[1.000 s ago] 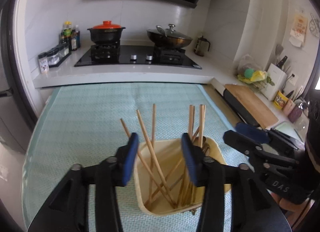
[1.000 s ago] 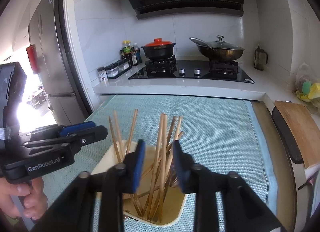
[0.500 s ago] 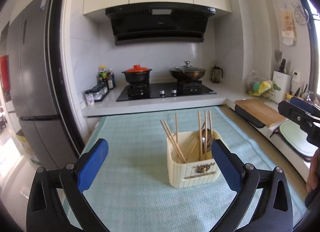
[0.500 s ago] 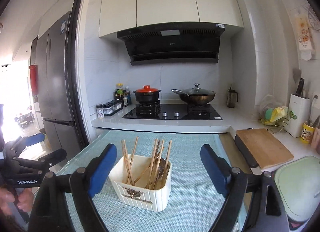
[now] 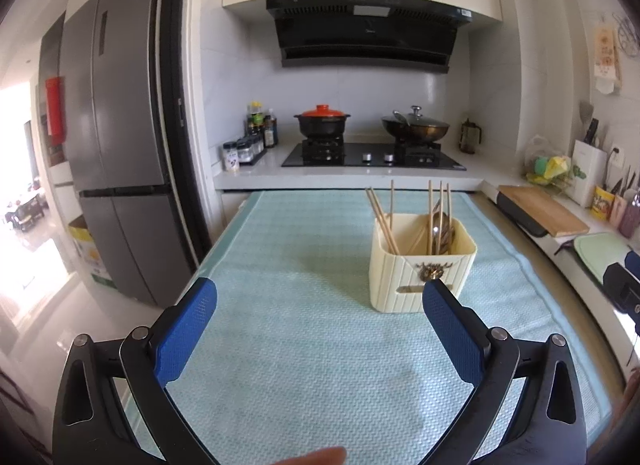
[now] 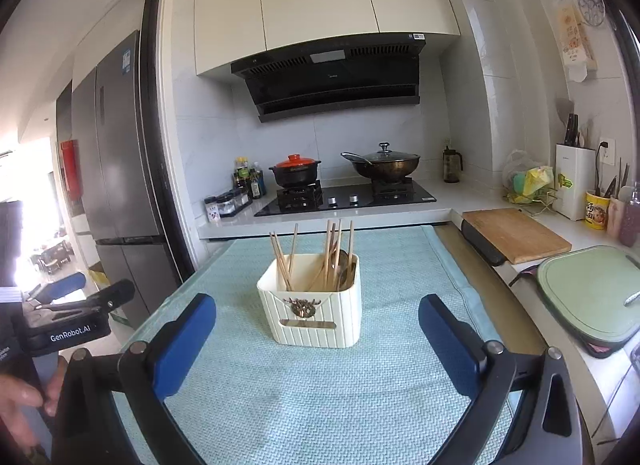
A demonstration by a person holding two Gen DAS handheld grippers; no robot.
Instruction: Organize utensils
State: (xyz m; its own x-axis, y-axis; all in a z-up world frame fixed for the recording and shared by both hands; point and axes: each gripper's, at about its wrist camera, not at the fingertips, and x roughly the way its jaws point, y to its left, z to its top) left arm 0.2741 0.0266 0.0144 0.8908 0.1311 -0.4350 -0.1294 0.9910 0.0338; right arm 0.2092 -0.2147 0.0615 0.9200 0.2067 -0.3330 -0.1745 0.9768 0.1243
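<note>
Sorting looks finished or between steps: your left gripper (image 5: 320,305) stands wide apart and empty, your right gripper (image 6: 318,319) is opening with nothing between its jaws, and the cream holder (image 6: 310,315) with upright chopsticks (image 6: 332,249) sits ahead on the mat (image 6: 320,397), untouched.

the lower ends of the chopsticks (image 5: 383,218) are hidden inside the cream holder (image 5: 420,277), and a dark metal utensil (image 6: 343,265) among them is too shadowed to be told. the near edge of the green mat (image 5: 304,377) is cut off by the frame's bottom edge. the right gripper (image 5: 624,285) is clipped at the left view's right edge. a blurred fingertip (image 5: 316,457) is seen at the bottom edge. the jar labels (image 6: 214,209) by the stove are too small to be read.
</note>
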